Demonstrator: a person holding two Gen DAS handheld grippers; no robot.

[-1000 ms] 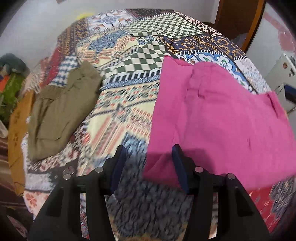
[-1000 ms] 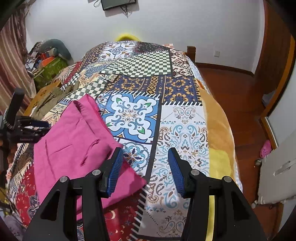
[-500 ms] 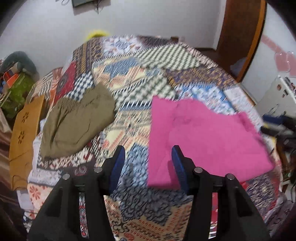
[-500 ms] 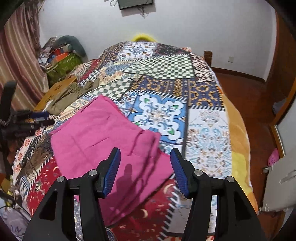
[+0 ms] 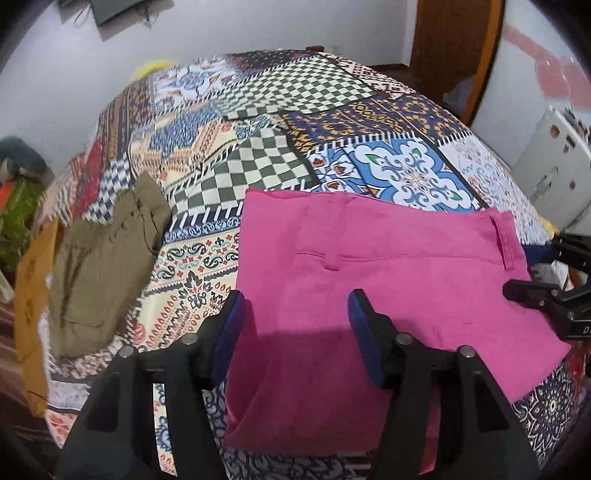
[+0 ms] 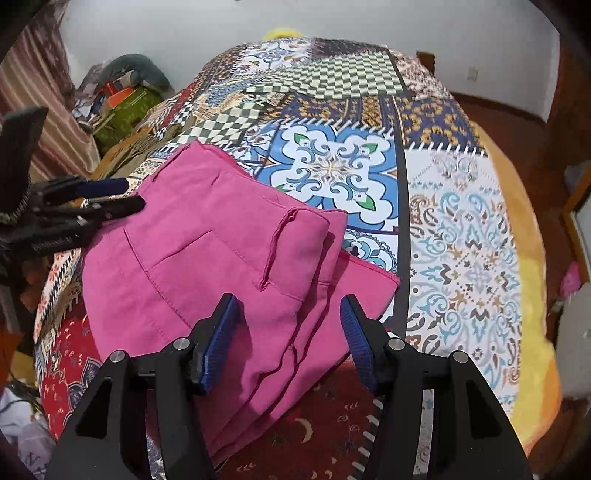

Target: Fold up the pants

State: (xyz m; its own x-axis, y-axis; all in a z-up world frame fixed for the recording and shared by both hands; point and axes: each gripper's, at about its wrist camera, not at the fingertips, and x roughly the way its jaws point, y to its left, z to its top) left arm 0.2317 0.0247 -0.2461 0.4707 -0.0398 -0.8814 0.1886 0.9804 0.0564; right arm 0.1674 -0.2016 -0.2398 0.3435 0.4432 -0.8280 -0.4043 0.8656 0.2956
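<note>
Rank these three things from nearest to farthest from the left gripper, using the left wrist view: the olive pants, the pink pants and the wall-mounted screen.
1. Pink pants: directly below the left gripper, showing between its opening fingers.
2. Olive pants: off to the left on the bedspread.
3. Wall-mounted screen: on the far wall, top left.

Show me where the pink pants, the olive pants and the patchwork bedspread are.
pink pants (image 5: 388, 266), left wrist view, flat middle of the fabric.
olive pants (image 5: 99, 266), left wrist view, middle of the crumpled pile.
patchwork bedspread (image 6: 465, 243), right wrist view, bare pale paisley patch.
</note>
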